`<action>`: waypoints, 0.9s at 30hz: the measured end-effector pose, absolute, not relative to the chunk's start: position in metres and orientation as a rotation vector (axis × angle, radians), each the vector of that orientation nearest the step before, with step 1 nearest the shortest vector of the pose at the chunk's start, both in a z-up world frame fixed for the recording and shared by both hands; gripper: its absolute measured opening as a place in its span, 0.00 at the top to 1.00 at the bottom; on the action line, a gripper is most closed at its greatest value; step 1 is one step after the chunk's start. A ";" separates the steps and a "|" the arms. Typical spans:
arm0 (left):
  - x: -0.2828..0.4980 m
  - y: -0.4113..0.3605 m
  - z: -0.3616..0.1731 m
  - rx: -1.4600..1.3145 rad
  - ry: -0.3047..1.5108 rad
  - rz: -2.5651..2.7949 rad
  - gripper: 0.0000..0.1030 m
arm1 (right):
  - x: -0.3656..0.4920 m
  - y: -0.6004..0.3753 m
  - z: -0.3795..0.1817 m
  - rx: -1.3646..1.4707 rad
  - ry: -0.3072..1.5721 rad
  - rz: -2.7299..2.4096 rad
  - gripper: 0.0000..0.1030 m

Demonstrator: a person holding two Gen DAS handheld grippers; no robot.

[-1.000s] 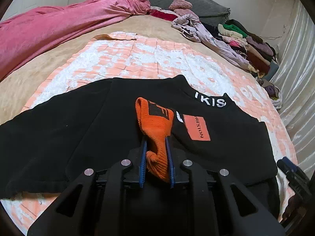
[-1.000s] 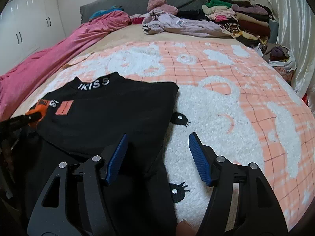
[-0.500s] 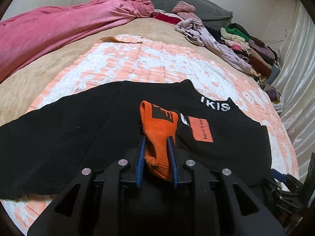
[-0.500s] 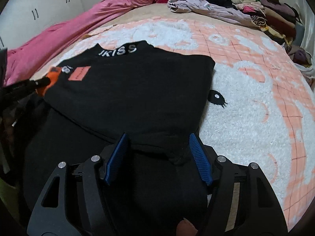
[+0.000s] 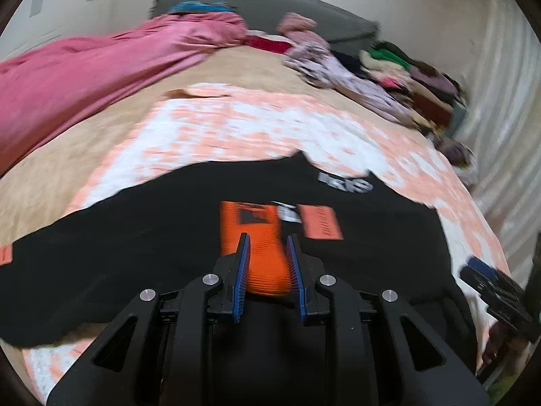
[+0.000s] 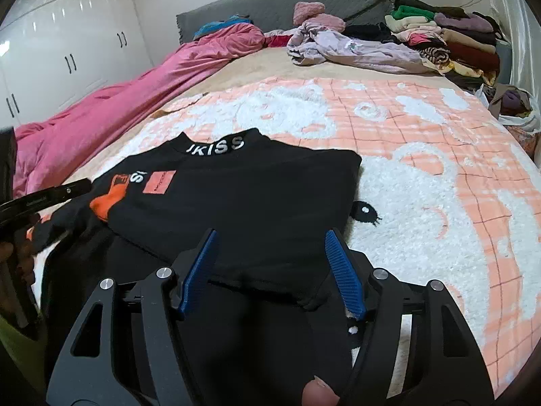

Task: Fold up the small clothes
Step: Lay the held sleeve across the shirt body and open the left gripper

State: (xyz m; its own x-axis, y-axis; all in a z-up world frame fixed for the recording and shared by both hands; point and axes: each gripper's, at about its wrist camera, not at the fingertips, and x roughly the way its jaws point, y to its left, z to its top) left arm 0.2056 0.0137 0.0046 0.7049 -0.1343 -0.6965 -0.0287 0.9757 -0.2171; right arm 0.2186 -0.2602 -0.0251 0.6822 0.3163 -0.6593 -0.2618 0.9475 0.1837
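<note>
Black top [image 6: 243,199] laid out on the peach-and-white blanket [image 6: 422,176], centre-left of the right wrist picture: white lettering on the collar, an orange patch on the chest, the right-hand side doubled over to a straight edge. Collar points to the top of the frame, hem towards the bottom, so the long axis runs bottom to top. Left gripper [image 5: 267,264], lower centre of its own blurred view, is clenched on the ribbed orange cuff [image 5: 262,247] of the sleeve, blue pads [image 5: 242,270] pressing both sides, cuff lying across the chest beside the patch. Right gripper [image 6: 270,270], bottom centre, jaws spread, the folded hem corner sitting between the pads without a squeeze; they have just narrowed slightly. Around: pink duvet [image 6: 111,115] at upper left, a lilac garment [image 6: 355,50] and a stack of folded clothes [image 6: 449,40] at upper right, grey headboard [image 6: 277,6] along the top, white wardrobe doors [image 6: 61,50] far left.
</note>
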 end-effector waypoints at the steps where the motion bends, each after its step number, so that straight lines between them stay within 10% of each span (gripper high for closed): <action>1: 0.207 0.009 0.003 -0.209 0.792 -0.072 0.79 | 0.220 -0.259 -0.028 0.071 0.766 0.331 0.48; 27: 0.214 0.017 -0.018 -0.169 0.845 -0.072 0.69 | 0.229 -0.275 -0.037 0.134 0.786 0.285 0.50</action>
